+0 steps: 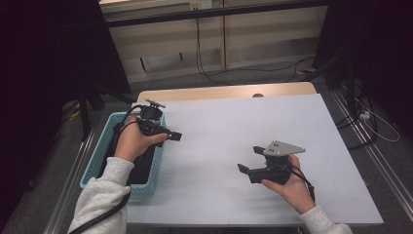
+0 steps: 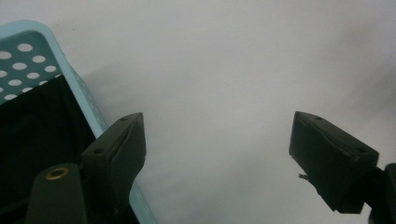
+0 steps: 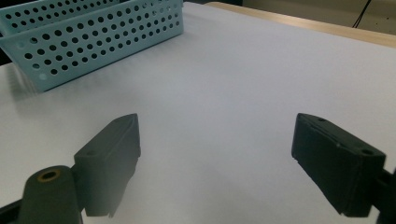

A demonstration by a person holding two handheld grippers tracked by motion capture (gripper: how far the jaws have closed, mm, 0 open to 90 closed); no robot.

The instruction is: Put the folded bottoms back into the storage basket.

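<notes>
Across the middle of the high view I see the table (image 1: 234,141), covered with a pale grey sheet, with a strip of bare wood along its far edge. It is the biggest thing before me, and most of its surface lies bare between my two hands.

Next in size is the light blue basket (image 1: 155,170), a perforated plastic one that sits along the table's left edge, long side running away from me. Its inside looks dark; I cannot tell what, if anything, lies in it. From the right gripper view the basket (image 3: 93,42) stands far off at the upper left, its dotted wall facing me. From the left gripper view its rim (image 2: 77,84) runs close by, passing just under my left-hand jaw.

My left hand (image 1: 132,141) is over the basket's right wall, carrying the left gripper (image 1: 176,136), which points toward the table's middle, out past the basket rim and above the grey sheet. Its jaws stand wide apart with nothing between them but the sheet below.

My right hand (image 1: 290,187) rests near the table's front right, well apart from the basket. The right gripper (image 1: 248,161), with its grey three-cornered plate on top, points left. Its jaws are likewise spread wide and hold nothing.
</notes>
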